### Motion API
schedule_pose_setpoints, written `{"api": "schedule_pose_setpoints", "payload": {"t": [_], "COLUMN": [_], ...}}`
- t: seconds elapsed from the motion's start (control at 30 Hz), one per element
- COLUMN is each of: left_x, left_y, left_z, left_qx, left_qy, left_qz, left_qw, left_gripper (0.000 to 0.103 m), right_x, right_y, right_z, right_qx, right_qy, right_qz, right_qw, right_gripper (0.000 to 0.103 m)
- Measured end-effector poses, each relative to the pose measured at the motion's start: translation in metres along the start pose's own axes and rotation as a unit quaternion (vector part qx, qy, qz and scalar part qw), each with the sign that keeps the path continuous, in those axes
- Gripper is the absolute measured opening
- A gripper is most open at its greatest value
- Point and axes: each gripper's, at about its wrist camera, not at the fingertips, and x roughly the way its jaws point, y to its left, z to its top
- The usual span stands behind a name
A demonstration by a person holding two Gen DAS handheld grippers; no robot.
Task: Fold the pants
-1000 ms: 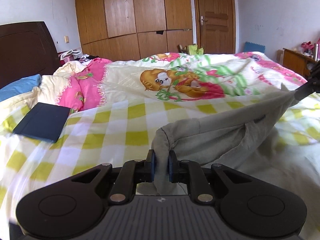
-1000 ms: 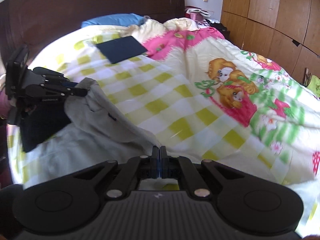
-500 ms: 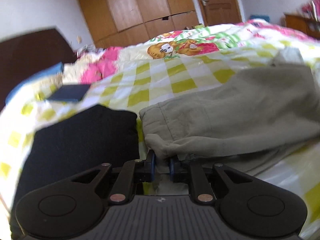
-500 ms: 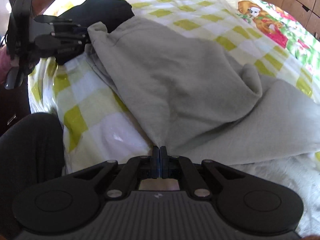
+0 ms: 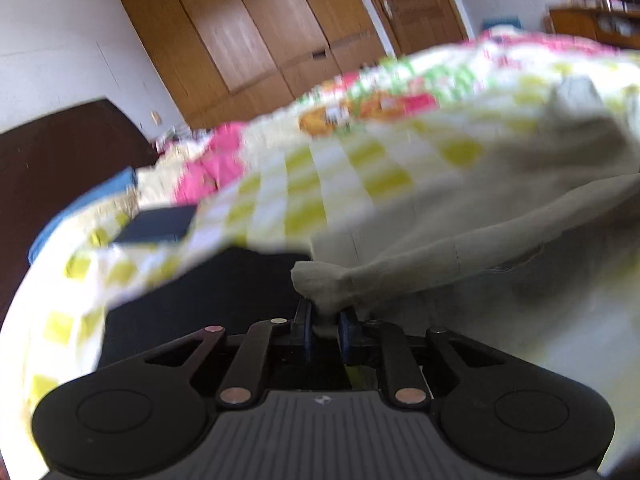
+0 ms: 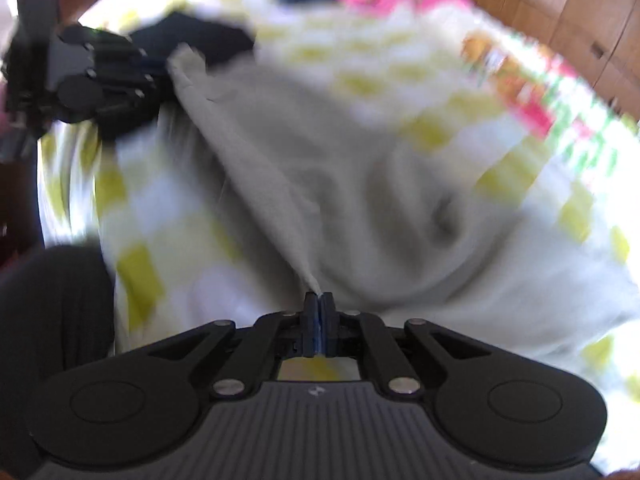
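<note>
- My left tongs (image 5: 325,326) have a bunched corner of the grey pants (image 5: 480,248) between the blue pads; the jaws are easing apart, but the cloth is still pinched there.
- My right tongs (image 6: 319,320) are almost together on a thin edge of the same pants (image 6: 320,168); those jaws are starting to part too, with the fabric still between them.
- From the right wrist view the pants run in a taut ridge from my right tongs up to the left tongs (image 6: 160,68), which I see at upper left with the other corner.
- The rest of the pants lies spread and rumpled on the bed (image 5: 280,200), over the yellow-and-white checked quilt.
- Just beside the left tongs, a folded black garment (image 5: 200,296) lies on the quilt, touching the grey cloth at its edge.
- Further up the bed lies a flat dark blue case (image 5: 160,224), with a blue pillow (image 5: 80,208) beyond it against the dark headboard (image 5: 60,152).
- A wooden wardrobe (image 5: 280,28) fills the back wall.
- Lettering: both views are blurred; I can read no brand or writing anywhere.
</note>
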Motion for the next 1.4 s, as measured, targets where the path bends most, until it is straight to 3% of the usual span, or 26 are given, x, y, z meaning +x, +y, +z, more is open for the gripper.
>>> {"api": "schedule_pose_setpoints", "payload": {"t": [0.1,0.2,0.4,0.53,0.7,0.83,0.97,1.1,1.27,1.4], "left_x": [-0.004,-0.021,-0.052,-0.038,0.001,-0.013,-0.024,-0.029,-0.031,-0.026], "left_y": [-0.014,-0.014,-0.008,-0.007,-0.026,-0.042,-0.052,-0.069,-0.107,-0.146], "left_z": [-0.024,-0.024,-0.011,0.006,-0.007,-0.006,0.013,0.043,0.069,0.091], "left_qx": [-0.001,-0.025,-0.009,-0.028,-0.061,-0.04,-0.005,-0.011,-0.011,0.0], "left_qy": [0.018,0.015,-0.052,-0.078,0.012,0.01,-0.001,-0.031,-0.056,-0.065], "left_qz": [0.022,0.02,0.06,0.027,-0.036,-0.038,-0.026,-0.071,-0.127,-0.173], "left_qw": [0.9996,0.9994,0.9968,0.9962,0.9974,0.9984,0.9996,0.997,0.9902,0.9827], "left_gripper": [0.033,0.035,0.037,0.038,0.038,0.034,0.035,0.038,0.039,0.039], "right_x": [0.006,-0.005,-0.007,0.0,-0.022,-0.038,-0.056,-0.052,-0.045,-0.03], "right_y": [0.014,0.013,0.017,-0.003,-0.024,-0.063,-0.12,-0.177,-0.25,-0.3], "right_z": [-0.004,-0.004,-0.005,-0.007,-0.031,-0.048,-0.057,-0.066,-0.09,-0.105], "right_qx": [-0.031,-0.039,-0.075,-0.012,0.039,0.119,0.236,0.336,0.472,0.528], "right_qy": [-0.011,-0.022,-0.036,-0.001,-0.002,-0.015,-0.045,-0.074,-0.132,-0.156], "right_qz": [-0.029,-0.026,-0.06,-0.054,-0.068,-0.085,-0.097,-0.082,-0.094,-0.109], "right_qw": [0.999,0.999,0.995,0.998,0.997,0.989,0.966,0.935,0.867,0.828], "right_gripper": [0.008,0.011,0.013,0.013,0.013,0.013,0.02,0.025,0.026,0.029]}}
